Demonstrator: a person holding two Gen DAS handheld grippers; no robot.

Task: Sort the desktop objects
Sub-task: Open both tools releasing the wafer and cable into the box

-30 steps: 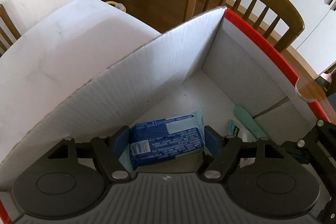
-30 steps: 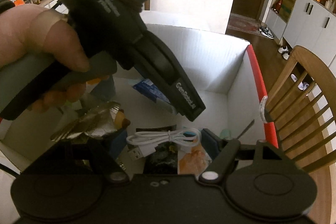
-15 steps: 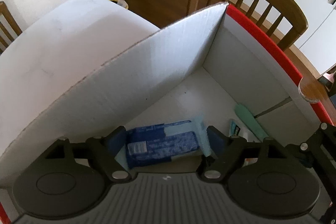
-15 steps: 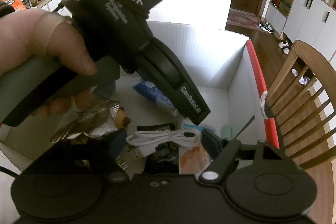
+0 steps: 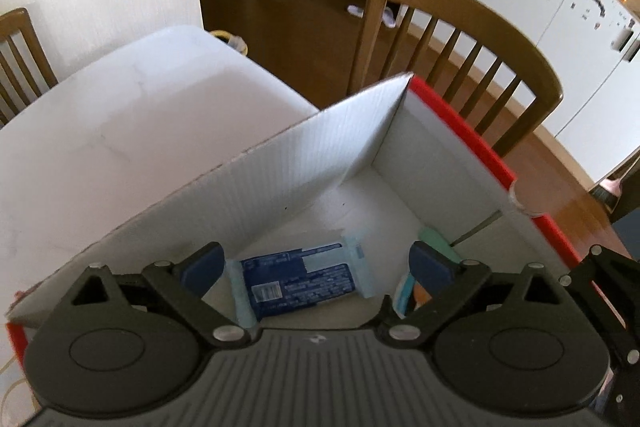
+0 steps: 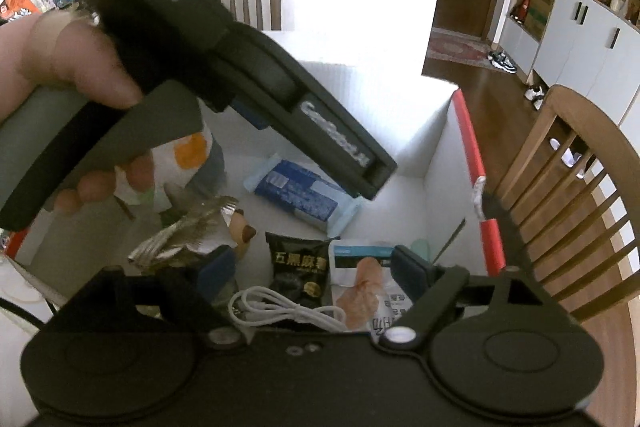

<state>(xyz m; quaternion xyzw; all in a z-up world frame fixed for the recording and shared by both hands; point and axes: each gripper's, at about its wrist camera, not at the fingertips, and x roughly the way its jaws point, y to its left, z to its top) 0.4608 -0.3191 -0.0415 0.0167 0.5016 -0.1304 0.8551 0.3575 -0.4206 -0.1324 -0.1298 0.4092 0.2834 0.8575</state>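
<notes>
Blue packet [image 5: 296,281] (loose) in box [image 5: 304,163] | left gripper [image 5: 316,263] opening above

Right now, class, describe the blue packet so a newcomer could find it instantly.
Start at the white cardboard box with a red rim. On its floor, near the far corner, lies a flat blue plastic packet with pale blue sealed ends. It alone is blue; the snack bags nearby are black or white.
</notes>
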